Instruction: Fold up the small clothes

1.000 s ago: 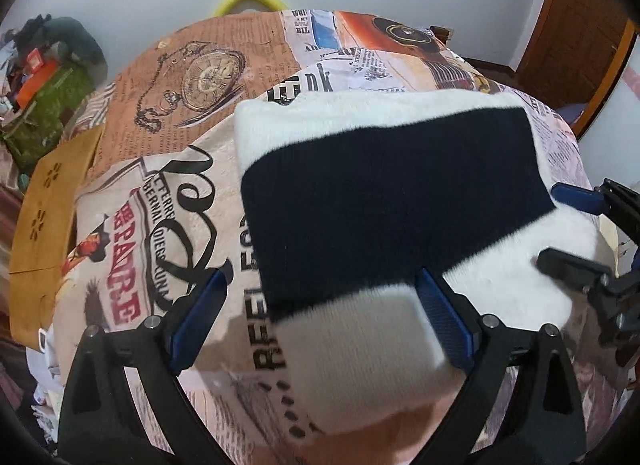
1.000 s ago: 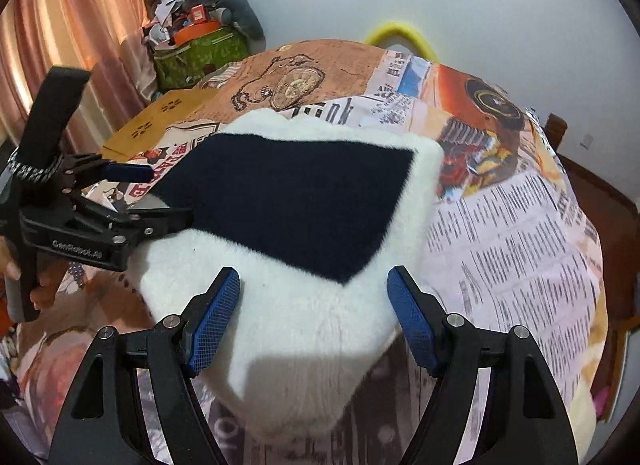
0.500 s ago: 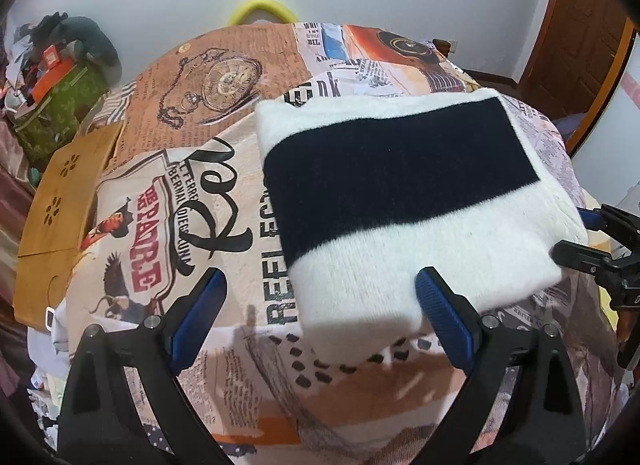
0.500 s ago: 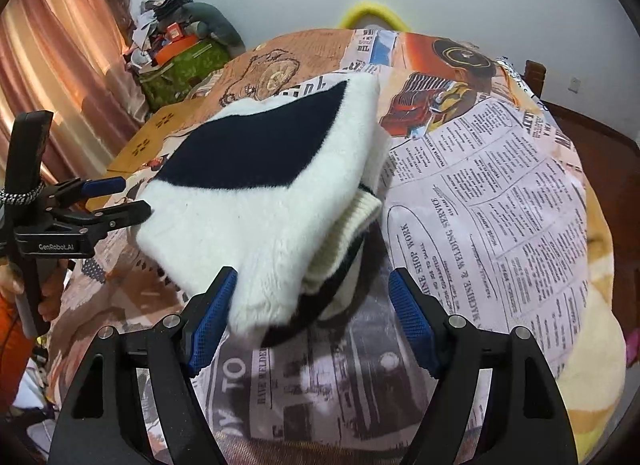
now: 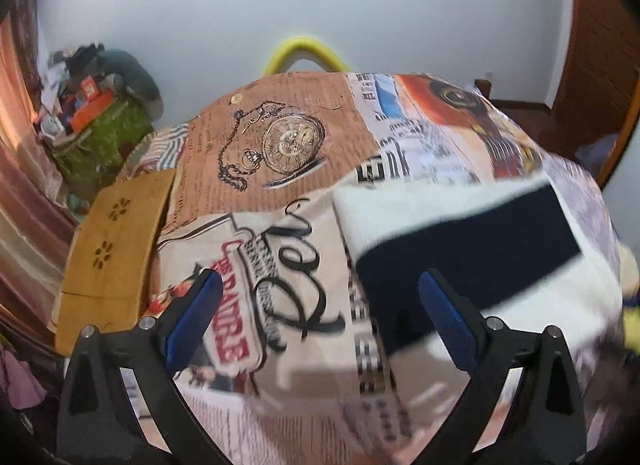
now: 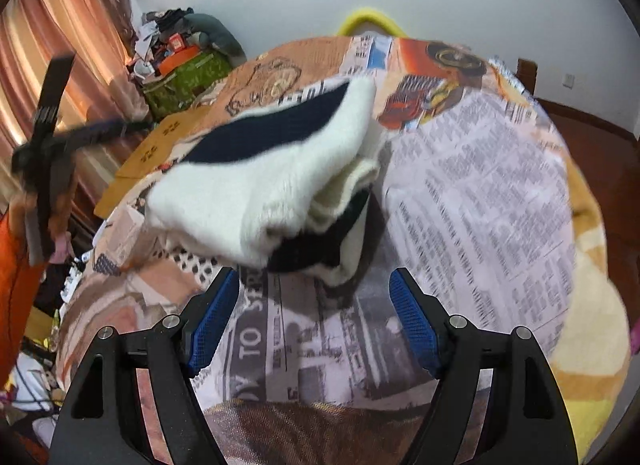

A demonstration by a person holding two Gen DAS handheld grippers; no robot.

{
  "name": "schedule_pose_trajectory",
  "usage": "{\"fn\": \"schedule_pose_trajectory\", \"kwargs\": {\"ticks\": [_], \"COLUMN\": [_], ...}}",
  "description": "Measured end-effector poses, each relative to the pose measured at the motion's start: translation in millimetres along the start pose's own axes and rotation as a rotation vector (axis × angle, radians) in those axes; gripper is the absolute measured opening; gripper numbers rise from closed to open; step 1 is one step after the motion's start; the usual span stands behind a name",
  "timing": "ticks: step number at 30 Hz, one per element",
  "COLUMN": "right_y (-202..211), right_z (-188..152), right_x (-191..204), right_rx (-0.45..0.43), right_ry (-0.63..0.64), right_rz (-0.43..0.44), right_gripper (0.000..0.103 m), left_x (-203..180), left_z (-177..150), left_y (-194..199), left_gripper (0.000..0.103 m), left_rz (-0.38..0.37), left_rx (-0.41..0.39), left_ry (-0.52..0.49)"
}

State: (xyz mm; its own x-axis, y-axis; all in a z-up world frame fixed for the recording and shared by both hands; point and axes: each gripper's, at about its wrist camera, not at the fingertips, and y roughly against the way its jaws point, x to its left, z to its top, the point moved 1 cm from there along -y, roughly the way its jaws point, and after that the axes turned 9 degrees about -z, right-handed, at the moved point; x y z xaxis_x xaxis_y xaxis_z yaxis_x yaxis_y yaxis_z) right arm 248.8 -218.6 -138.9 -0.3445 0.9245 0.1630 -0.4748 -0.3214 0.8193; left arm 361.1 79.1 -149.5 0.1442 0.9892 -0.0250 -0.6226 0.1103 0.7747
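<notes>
Newsprint-patterned bedspread [image 6: 480, 193] carries our folded cream-and-navy sweater [image 6: 272, 185], bundled near its middle. Both our left tool [image 5: 320, 315] and right tool [image 6: 314, 315] hang spread wide and empty. Loose layers at the bundle's open end could slump apart if nudged.

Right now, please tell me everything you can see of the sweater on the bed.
The sweater is a fuzzy white knit with a wide navy band. It lies folded into a thick stack of layers on the printed bedspread; a ribbed cream edge and dark layers show at its open side. The top layer looks loose and slightly raised, though blurred. Neither the left gripper nor the right gripper touches it; both stand open, short of it.
</notes>
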Motion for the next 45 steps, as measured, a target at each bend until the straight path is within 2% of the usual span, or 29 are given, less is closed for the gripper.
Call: {"fn": "schedule_pose_trajectory", "kwargs": {"ticks": [3,5,7,10,13,14,16,21,24,26,30,34,37,39,41,43,45], "right_y": [-16,-28,-31,-24,-8,-2,7,3,-8,-2,9,-9,-49,-70,-88,-94,-97], "right_z": [-4,-4,-2,1,6,9,16,37,50,56,65,74,71,65,59,58,57], "right_x": [3,5,6,2,-4,-7,-11,-9,-10,-11,-9,-10,-13,-16,-16,-13,-6], "right_rx": [0.037,0.062,0.077,0.053,0.020,0.004,-0.027,-0.056,-0.027,-0.047,-0.086,-0.048,0.064,0.126,0.179,0.193,0.195], "right_ry": [-0.001,-0.007,-0.008,0.008,0.022,0.022,0.014,0.015,-0.038,-0.068,-0.074,-0.062,-0.074,-0.096,-0.134,-0.149,-0.134], "right_rz": [0.005,0.016,0.020,0.000,-0.003,-0.001,0.003,0.036,0.093,0.141,0.145,0.124,0.094,0.110,0.167,0.214,0.211], "right_gripper": [0.075,0.075,0.075,0.075,0.075,0.078,0.085,0.086,0.086,0.086,0.086,0.087,0.087,0.087,0.087,0.089,0.091], "left_x": [7,8,7,4,-3,-4,-6,-11,-20,-24,-29,-32,-31,-32,-35,-37,-38], "left_z": [23,27,23,5,-13,-18,-27,-38,-41,-42,-45,-46,-45,-44,-45,-44,-45], "left_y": [-31,-48,-65,-74,-66,-62,-52,-42,-43,-45,-53,-65,-79,-89,-96,-99,-100], "left_gripper": [0.100,0.100,0.100,0.100,0.100,0.100,0.100,0.100,0.100,0.100,0.100,0.100,0.101,0.101,0.102,0.102,0.097], "left_rz": [-0.010,0.000,-0.018,-0.073,-0.100,-0.110,-0.163,-0.285,-0.294,-0.304,-0.331,-0.373,-0.416,-0.443,-0.464,-0.472,-0.478], "left_rx": [0.043,0.065,0.100,0.135,0.132,0.127,0.123,0.143,0.160,0.161,0.176,0.199,0.226,0.258,0.275,0.266,0.254], "left_ry": [0.035,0.041,0.059,0.075,0.057,0.057,0.076,0.151,0.144,0.143,0.153,0.183,0.229,0.256,0.271,0.273,0.274]}}
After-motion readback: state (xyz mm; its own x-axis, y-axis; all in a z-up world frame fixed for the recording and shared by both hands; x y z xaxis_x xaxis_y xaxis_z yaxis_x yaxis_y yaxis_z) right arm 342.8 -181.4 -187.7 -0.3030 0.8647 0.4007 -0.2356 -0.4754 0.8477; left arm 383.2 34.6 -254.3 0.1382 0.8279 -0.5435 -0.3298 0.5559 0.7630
